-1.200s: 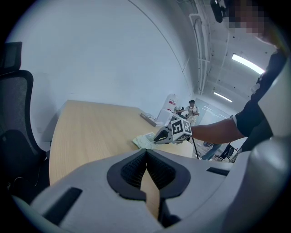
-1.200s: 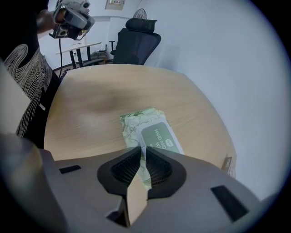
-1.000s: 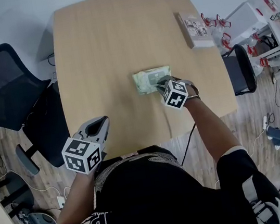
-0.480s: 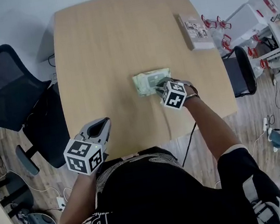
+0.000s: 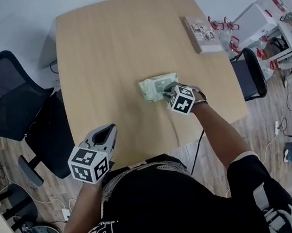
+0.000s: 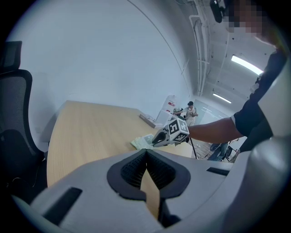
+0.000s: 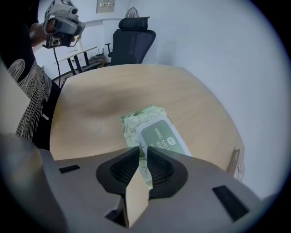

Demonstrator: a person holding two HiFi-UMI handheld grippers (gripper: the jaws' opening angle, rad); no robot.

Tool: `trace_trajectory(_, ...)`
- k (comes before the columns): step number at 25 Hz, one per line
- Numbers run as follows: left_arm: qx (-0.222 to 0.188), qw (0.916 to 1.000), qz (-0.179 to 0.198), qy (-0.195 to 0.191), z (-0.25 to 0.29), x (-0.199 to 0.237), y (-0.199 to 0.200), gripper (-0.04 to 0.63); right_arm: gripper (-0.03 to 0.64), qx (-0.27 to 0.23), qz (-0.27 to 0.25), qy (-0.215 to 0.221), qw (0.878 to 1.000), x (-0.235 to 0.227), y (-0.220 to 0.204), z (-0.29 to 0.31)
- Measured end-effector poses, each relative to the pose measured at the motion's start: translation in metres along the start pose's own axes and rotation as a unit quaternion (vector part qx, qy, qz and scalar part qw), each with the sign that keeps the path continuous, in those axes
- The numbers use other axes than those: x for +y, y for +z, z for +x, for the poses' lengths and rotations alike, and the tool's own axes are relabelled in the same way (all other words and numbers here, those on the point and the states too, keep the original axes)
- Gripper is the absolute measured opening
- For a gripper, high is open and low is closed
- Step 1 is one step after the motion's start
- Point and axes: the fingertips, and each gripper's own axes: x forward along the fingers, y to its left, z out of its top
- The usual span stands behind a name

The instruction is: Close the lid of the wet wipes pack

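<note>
The green wet wipes pack (image 5: 155, 86) lies flat in the middle of the wooden table (image 5: 113, 47). Its dark green lid (image 7: 161, 135) lies level with the pack's top. My right gripper (image 5: 168, 88) points steeply down over the pack's near right corner. Its jaws (image 7: 142, 149) have just been opening and now stand a little apart, with the pack's edge under the gap and nothing pinched. My left gripper (image 5: 106, 131) hovers at the table's near edge, well away from the pack, with its tips (image 6: 146, 152) touching and nothing between them. The left gripper view shows the pack (image 6: 142, 141) beneath the right gripper (image 6: 157, 140).
A flat printed box (image 5: 202, 32) lies at the table's far right edge. A black office chair (image 5: 11, 96) stands left of the table, another chair (image 5: 251, 72) at the right, and a white cart (image 5: 262, 18) beyond it.
</note>
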Motion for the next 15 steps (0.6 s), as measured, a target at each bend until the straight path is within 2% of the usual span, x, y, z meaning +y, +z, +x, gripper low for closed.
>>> trace_trajectory(4, 0.004, 0.9998, 0.011, -0.017, -0.002, 0.002, 0.001, 0.017, 0.060, -0.002, 0.023, -0.030, 0.999, -0.003, 0.002, -0.002)
trace_trajectory(8, 0.009, 0.9992, 0.022, -0.033, -0.006, 0.005, 0.000, 0.017, 0.060, -0.025, 0.073, -0.068, 0.995, -0.008, 0.005, -0.016)
trace_trajectory(12, 0.008, 0.9982, 0.033, -0.049, -0.011, 0.007, 0.001, 0.017, 0.041, -0.063, 0.129, -0.099, 0.985, -0.004, 0.015, -0.038)
trace_trajectory(15, 0.010, 0.9968, 0.043, -0.067, -0.013, 0.006, 0.001, 0.017, 0.020, -0.097, 0.175, -0.122, 0.972, 0.007, 0.024, -0.058)
